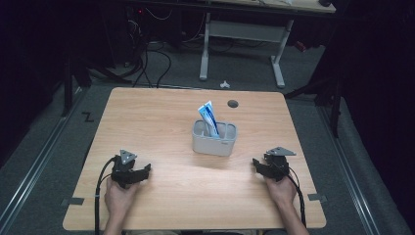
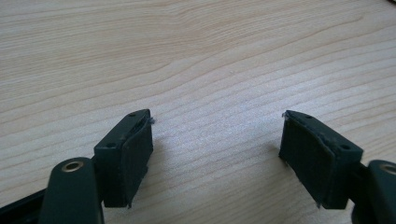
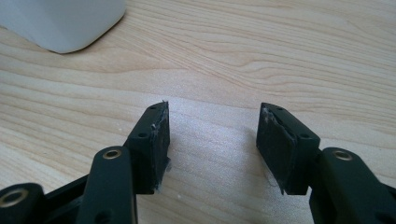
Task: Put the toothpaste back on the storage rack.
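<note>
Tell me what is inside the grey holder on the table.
A blue and white tube stands tilted in the grey holder, its top sticking out above the rim. Its lower end is hidden by the holder's wall, and so is the holder's bottom.

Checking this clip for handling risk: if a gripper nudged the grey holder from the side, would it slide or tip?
The grey holder looks squat and flat-based, so it would probably slide on the smooth wooden table. The toothpaste tube leans out above its rim, likely too light to tip it, though it may shift or flop over.
</note>
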Demonstrator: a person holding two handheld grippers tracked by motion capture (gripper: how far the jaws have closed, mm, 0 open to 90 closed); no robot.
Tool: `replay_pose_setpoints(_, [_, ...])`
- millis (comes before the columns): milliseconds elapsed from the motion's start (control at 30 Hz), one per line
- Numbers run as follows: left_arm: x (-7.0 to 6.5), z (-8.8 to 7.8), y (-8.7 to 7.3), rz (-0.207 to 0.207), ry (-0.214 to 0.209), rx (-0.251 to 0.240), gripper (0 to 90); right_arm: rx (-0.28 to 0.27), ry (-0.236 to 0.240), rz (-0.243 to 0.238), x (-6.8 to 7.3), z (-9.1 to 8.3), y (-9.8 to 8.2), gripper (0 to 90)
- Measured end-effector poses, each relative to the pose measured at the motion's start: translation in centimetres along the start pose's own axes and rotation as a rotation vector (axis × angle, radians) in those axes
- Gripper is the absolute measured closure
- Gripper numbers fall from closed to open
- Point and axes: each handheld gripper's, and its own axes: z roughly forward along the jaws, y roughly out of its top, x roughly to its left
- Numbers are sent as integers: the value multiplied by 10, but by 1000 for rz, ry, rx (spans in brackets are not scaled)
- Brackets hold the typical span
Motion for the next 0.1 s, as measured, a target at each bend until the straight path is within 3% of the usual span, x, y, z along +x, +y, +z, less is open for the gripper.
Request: replay_pose_setpoints(100, [0,0,0,0,0,0,258,1,-2,1,0,0,0,443])
